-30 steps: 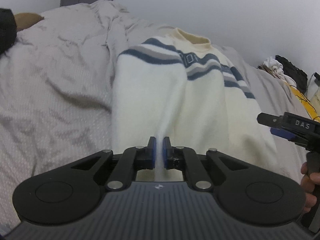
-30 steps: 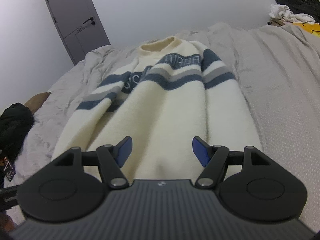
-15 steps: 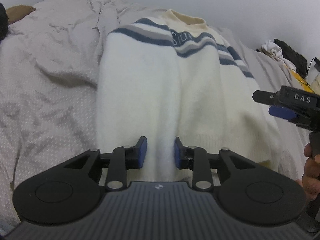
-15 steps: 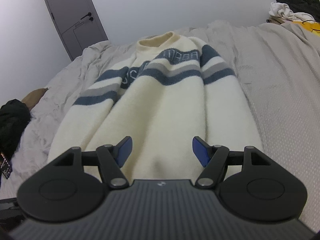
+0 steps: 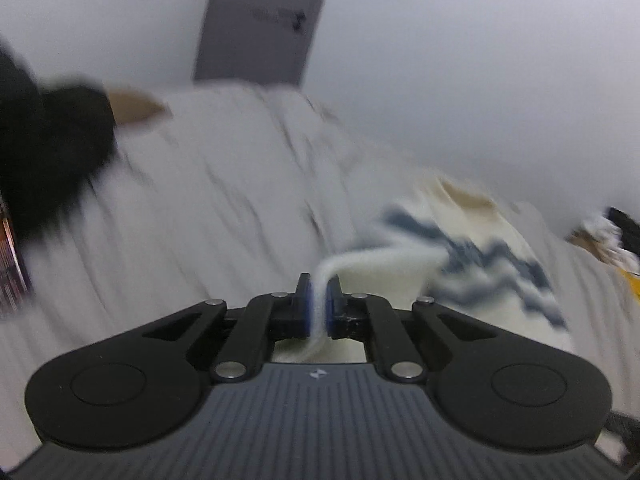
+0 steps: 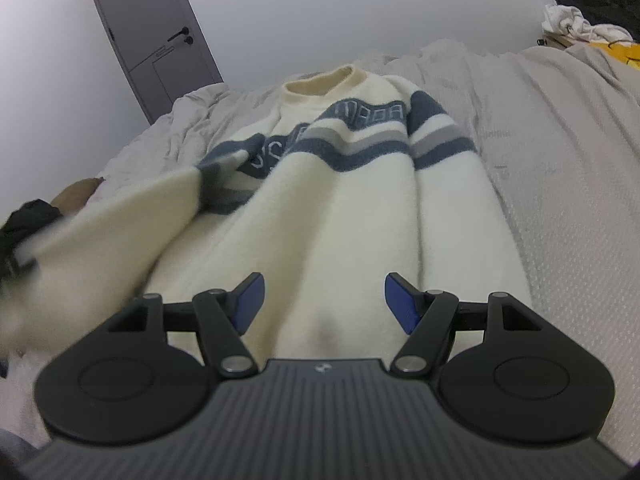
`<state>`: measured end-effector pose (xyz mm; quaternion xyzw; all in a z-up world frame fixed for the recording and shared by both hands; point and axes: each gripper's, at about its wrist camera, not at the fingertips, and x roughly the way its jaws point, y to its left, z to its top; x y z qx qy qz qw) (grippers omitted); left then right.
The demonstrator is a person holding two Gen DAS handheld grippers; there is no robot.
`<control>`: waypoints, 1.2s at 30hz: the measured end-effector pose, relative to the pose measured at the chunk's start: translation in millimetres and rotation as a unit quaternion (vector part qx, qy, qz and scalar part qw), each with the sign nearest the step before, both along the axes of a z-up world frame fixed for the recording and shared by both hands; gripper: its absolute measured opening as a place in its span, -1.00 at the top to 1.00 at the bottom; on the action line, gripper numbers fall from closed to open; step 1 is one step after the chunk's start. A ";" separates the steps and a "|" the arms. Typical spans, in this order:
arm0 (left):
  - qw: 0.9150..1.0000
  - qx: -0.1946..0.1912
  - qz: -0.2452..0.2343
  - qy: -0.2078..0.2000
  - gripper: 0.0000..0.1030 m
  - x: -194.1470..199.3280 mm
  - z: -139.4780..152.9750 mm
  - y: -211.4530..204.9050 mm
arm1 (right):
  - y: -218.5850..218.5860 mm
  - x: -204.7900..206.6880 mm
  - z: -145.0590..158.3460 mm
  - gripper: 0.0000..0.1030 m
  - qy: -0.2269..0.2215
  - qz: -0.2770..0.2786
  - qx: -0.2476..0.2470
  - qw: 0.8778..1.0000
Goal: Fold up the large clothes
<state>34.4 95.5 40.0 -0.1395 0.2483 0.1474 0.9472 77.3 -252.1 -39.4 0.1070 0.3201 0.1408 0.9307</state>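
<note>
Left tongs (image 5: 318, 300) pinch sweater (image 6: 340, 216); right tongs (image 6: 324, 300) gape above.

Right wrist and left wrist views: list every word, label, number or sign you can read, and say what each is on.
"MPOR" or similar, pale letters on the sweater's blue chest band: only partly legible.
More letters lower left on the same band: folded, unreadable.
Small logo on the right gripper's body: a mark, no words.
Printed item at the left wrist view's left edge: too blurred.

Black left claw (image 5: 318, 300), right claw (image 6: 324, 304) — blue pads, silver screws, ribbed grey housing
</note>
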 end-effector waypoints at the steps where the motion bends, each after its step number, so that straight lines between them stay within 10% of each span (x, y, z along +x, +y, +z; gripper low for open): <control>1: 1.000 0.017 0.009 -0.002 0.85 10.8 11.5 13.5 | 0.8 0.8 -1.2 -0.33 0.001 0.001 -0.003 1.000; 12: 0.979 0.119 0.160 0.030 0.85 191.3 92.3 187.6 | 17.5 23.8 -6.9 -0.33 -0.020 -0.006 -0.034 0.999; 21: 0.964 0.127 0.209 0.101 0.84 317.4 -0.9 275.2 | 43.0 69.5 -11.2 -0.33 -0.047 0.010 -0.041 0.998; 32: 0.958 0.075 0.214 0.174 0.81 375.3 -104.4 340.7 | 53.0 132.3 -31.5 -0.33 -0.046 -0.031 -0.066 0.996; 36: 0.954 0.087 0.213 0.194 0.46 383.7 -113.6 335.6 | 55.8 140.2 -39.6 -0.32 -0.044 -0.029 -0.075 0.996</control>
